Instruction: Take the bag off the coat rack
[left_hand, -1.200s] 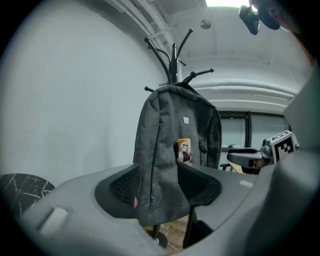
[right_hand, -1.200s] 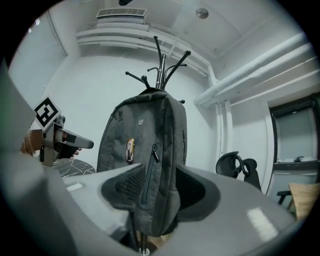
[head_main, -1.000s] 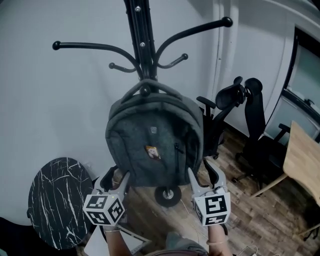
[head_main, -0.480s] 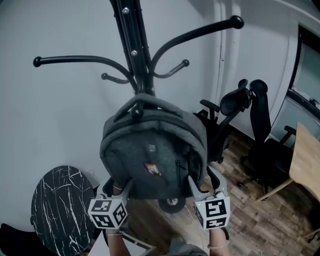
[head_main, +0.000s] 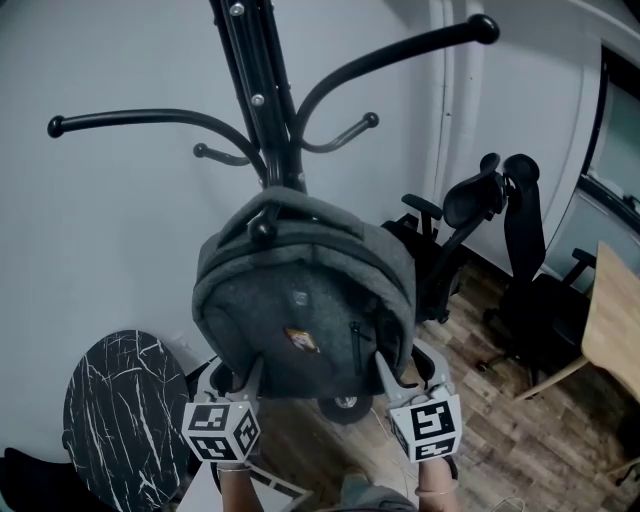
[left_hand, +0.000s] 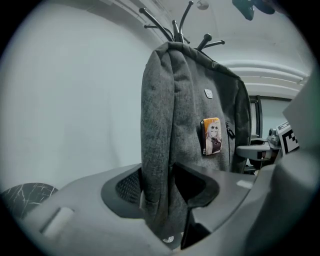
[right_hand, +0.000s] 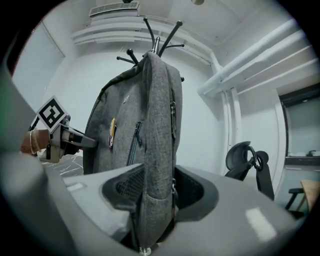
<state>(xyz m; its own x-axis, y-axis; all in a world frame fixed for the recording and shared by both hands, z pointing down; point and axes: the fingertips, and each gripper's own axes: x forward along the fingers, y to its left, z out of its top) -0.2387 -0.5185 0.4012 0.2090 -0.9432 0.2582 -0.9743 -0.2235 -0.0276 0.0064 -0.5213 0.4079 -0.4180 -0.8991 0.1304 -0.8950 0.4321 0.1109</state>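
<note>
Grey fabric backpack (head_main: 300, 310) hangs from black metal coat rack (head_main: 262, 100), not yet lifted; left gripper (head_main: 237, 372) and right gripper (head_main: 408, 365) jaws closing, pinching its lower side edges; unhooking remains.

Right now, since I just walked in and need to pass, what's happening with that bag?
A person with a gripper in each hand is taking a grey backpack off a coat rack. The left gripper is at the bag's lower left corner, the right gripper at its lower right; both pairs of jaws are closing on the fabric between them. The top handle is still looped over a hook, so the bag hasn't come off yet.
</note>
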